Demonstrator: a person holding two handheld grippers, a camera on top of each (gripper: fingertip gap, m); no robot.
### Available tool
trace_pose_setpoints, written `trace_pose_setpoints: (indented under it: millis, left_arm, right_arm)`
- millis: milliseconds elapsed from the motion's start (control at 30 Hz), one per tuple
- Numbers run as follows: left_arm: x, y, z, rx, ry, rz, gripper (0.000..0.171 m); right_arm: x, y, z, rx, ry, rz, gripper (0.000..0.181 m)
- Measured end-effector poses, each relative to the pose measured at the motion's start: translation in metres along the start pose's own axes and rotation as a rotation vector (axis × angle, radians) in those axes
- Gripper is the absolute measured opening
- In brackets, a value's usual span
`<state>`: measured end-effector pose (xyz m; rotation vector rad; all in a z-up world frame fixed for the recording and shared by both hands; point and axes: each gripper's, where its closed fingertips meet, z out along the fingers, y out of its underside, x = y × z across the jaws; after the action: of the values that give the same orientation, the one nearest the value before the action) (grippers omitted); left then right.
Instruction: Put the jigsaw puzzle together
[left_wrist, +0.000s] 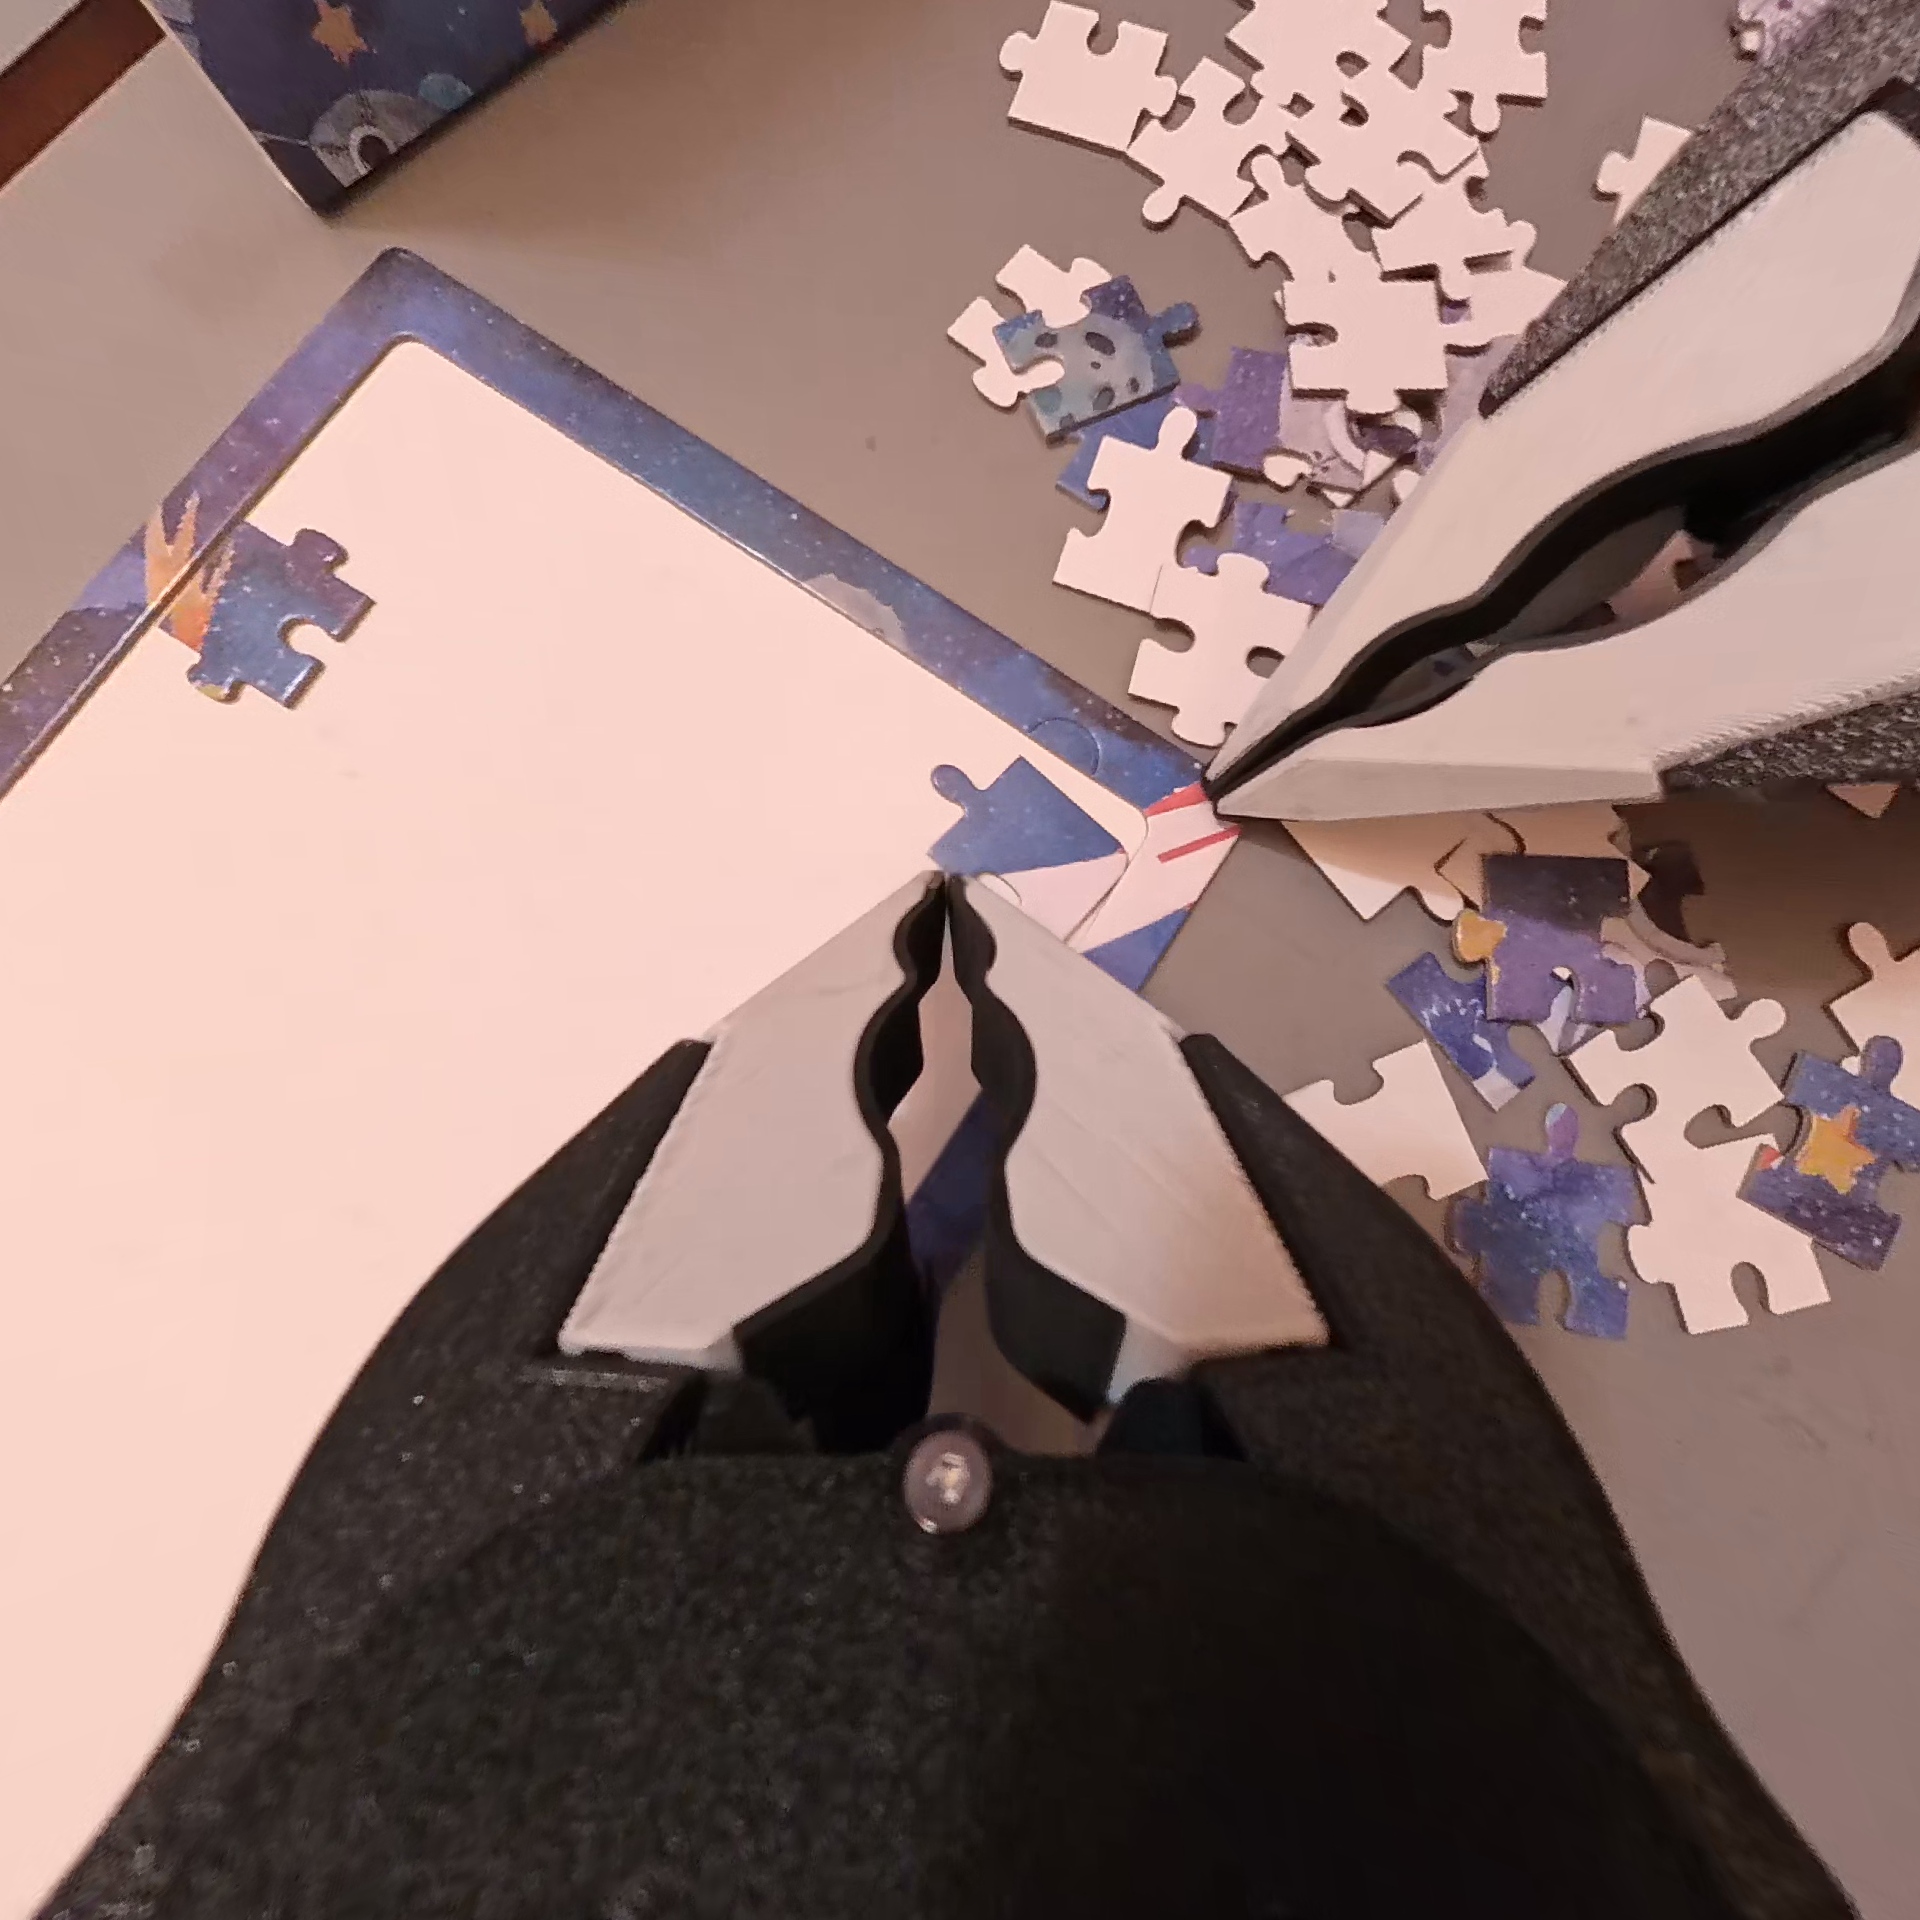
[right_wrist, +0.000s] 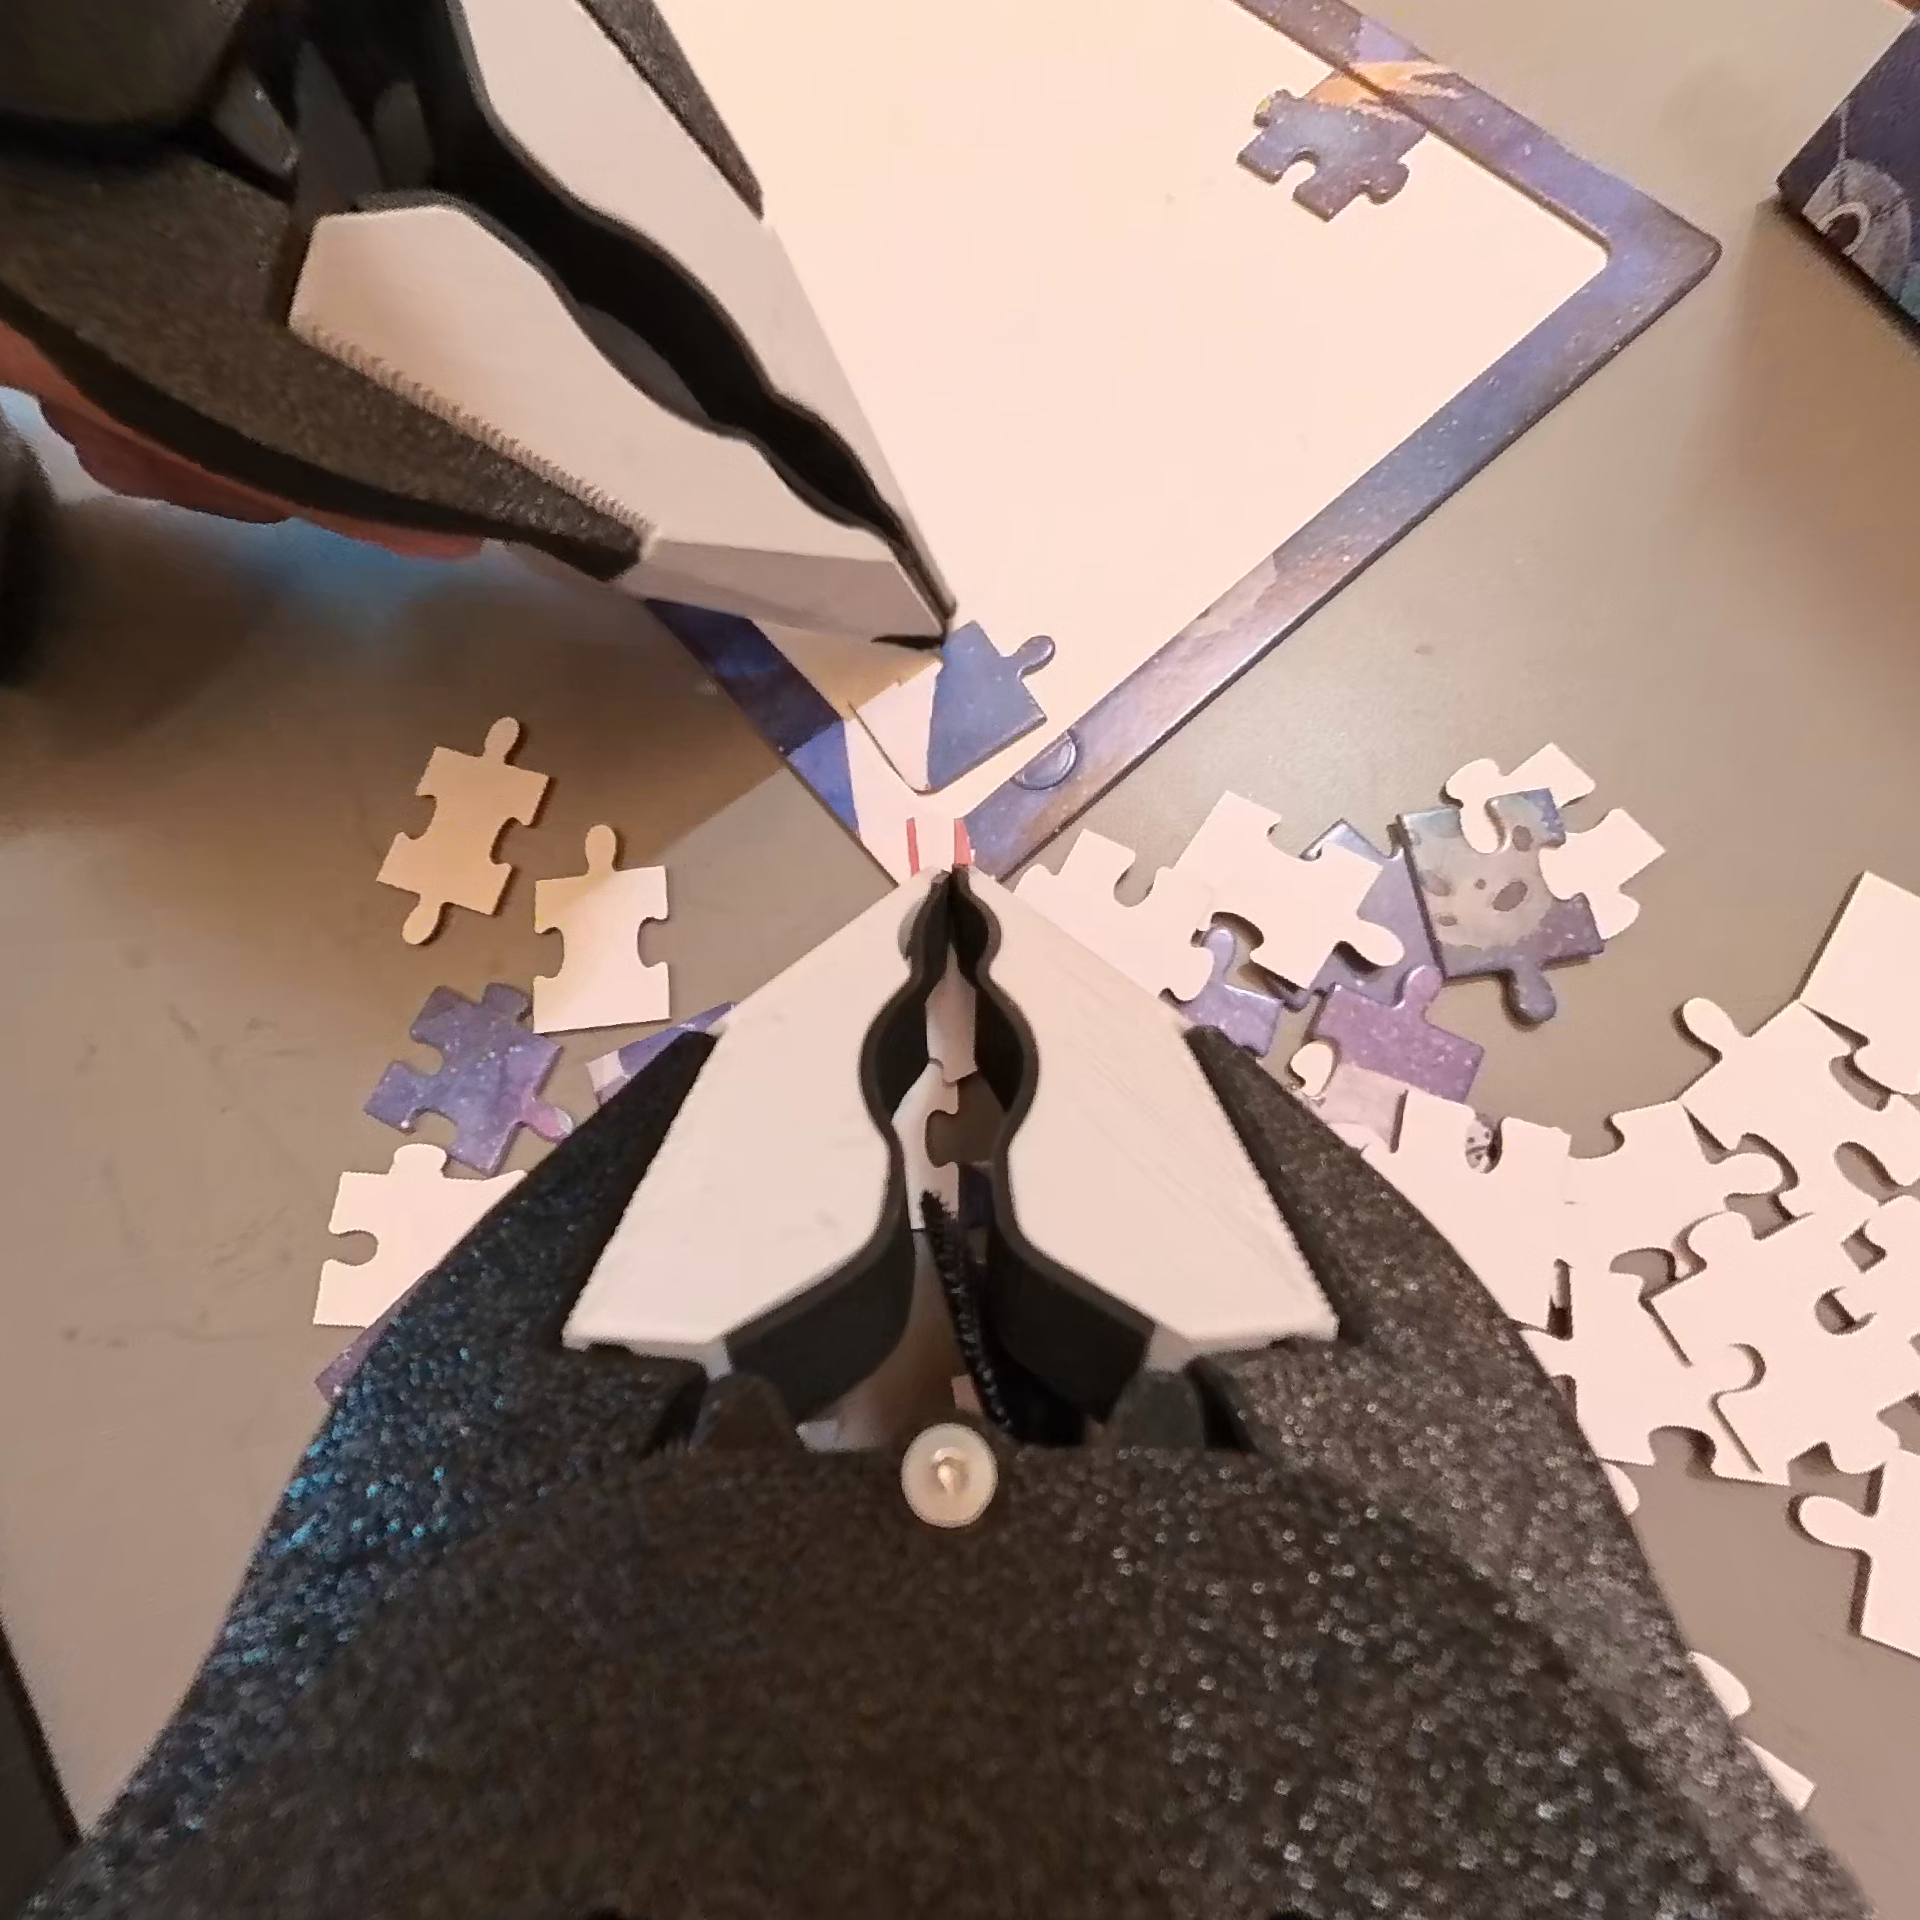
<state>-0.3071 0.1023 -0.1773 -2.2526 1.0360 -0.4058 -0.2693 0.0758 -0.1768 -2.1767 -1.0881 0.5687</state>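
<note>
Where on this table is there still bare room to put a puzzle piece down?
Most open is the white inside of the puzzle tray, between the placed piece at its edge and the corner piece by the left gripper. Bare table lies between tray and box. Crowded: the loose pieces around the right gripper.

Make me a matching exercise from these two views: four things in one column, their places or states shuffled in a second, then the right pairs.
Things
1. Dark blue corner puzzle piece with one knob
2. Blue puzzle piece with orange flame
3. Right gripper
4. Teal cratered-planet puzzle piece

Places or states
A. Loose on the grey table, outside the frame
B. Shut, tips at the blue puzzle frame corner
C. In the tray by the left gripper
D. Against the far frame edge

Pairs: 1-C, 2-D, 3-B, 4-A
</note>
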Motion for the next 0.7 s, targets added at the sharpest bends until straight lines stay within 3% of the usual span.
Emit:
trace_pose_setpoints:
  millis: [467,700]
  left_arm:
    - [0.015,0.003,-0.002,0.002,0.04,0.028,0.001]
    - [0.001,-0.001,-0.005,0.011,0.002,0.016,0.006]
  right_arm:
    - [0.0,0.0,0.0,0.001,0.001,0.0,0.0]
    - [0.0,0.0,0.0,0.0,0.002,-0.001,0.0]
